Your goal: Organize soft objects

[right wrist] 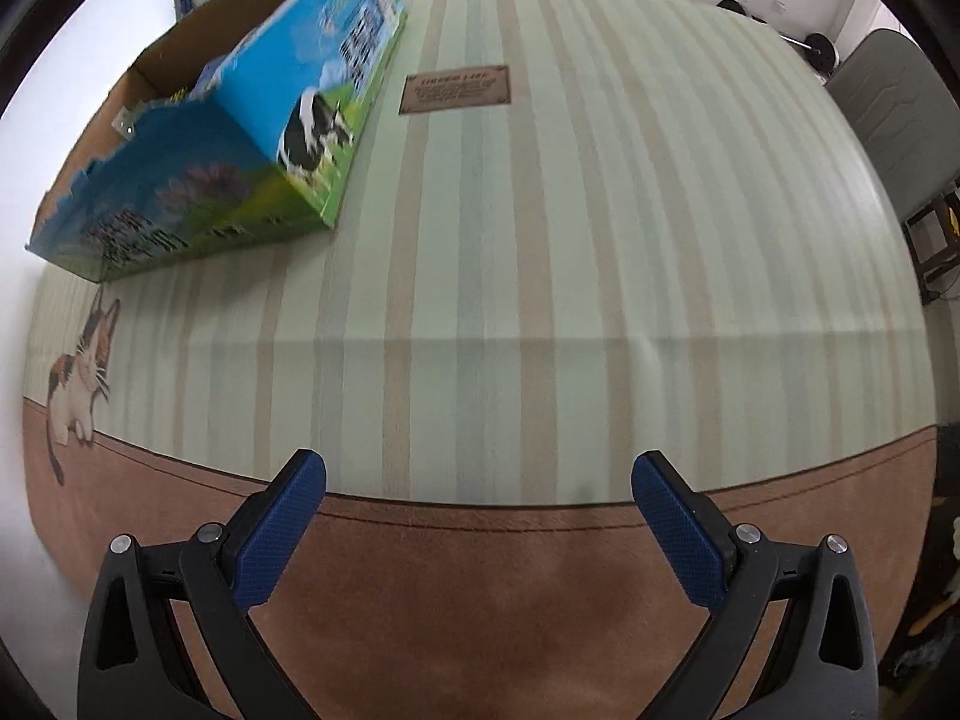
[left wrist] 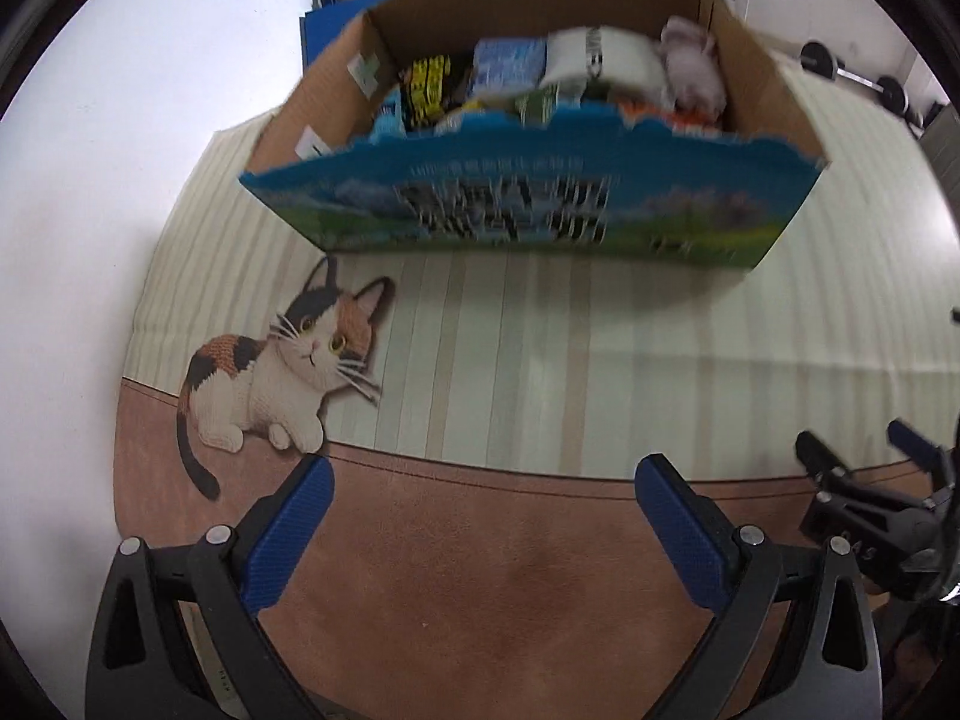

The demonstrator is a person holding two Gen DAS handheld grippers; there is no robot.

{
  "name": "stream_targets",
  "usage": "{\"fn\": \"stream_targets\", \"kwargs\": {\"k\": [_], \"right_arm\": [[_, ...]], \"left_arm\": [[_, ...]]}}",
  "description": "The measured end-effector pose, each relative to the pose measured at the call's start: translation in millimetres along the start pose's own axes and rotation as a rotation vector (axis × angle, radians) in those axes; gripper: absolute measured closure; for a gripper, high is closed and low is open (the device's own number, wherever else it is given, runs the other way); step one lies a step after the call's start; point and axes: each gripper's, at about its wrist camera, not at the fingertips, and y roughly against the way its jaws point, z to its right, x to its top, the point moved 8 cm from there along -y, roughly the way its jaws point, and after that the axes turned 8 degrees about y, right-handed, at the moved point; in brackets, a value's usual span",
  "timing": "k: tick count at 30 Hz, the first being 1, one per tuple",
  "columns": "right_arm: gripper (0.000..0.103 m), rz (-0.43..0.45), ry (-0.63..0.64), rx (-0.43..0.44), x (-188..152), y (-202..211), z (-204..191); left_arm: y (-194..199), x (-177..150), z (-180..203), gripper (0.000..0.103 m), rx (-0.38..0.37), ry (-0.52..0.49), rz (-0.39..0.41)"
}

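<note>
2 grippers, both spread wide and empty: your left gripper (left wrist: 483, 525) faces the cardboard box (left wrist: 540, 222) of soft objects (left wrist: 600, 60) straight ahead at top centre, long side across. From your right gripper (right wrist: 480, 519) it sits upper left, so left is nearer.

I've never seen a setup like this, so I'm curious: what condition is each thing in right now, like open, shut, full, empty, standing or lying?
Left gripper: open, holding nothing.
Right gripper: open, holding nothing.
Cardboard box: upright, top open, packed with soft packets and a plush toy.
Plush toy: inside the box, at its right end.
Striped mat: spread flat, a fold crease across it.
</note>
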Motion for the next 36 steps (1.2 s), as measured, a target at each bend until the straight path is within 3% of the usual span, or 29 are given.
{"fn": "stream_targets", "kwargs": {"k": [4,5,8,10,11,15,19,29,36], "right_arm": [[0.000,0.078,0.044,-0.059,1,-33,-27],[0.000,0.118,0.075,-0.115,2,-38,-37],[0.000,0.250,0.075,-0.122,-1,-42,-54],[0.000,0.345,0.080,-0.137,-3,-46,-69],[0.000,0.359,0.084,-0.141,-2,-47,-75],[0.000,0.365,0.080,-0.132,-6,-50,-82],[0.000,0.364,0.077,-0.128,-5,-44,-70],[0.000,0.366,0.076,-0.124,-6,-42,-67],[0.000,0.366,0.075,-0.124,-5,-42,-66]], "left_arm": [[-37,-9,2,0.000,0.025,-0.044,-0.052],[-44,-7,2,0.000,0.020,-0.048,-0.058],[-67,-20,5,0.000,0.023,-0.086,-0.107],[-65,-21,5,0.000,-0.011,-0.063,-0.044],[-69,-25,7,0.000,-0.028,-0.071,-0.051],[-73,-31,4,0.000,-0.111,-0.019,-0.016],[-89,-40,-8,0.001,-0.241,0.133,-0.109],[-95,-38,-16,0.000,-0.229,0.190,-0.131],[-115,-27,-33,0.000,-0.202,0.280,-0.291]]}}
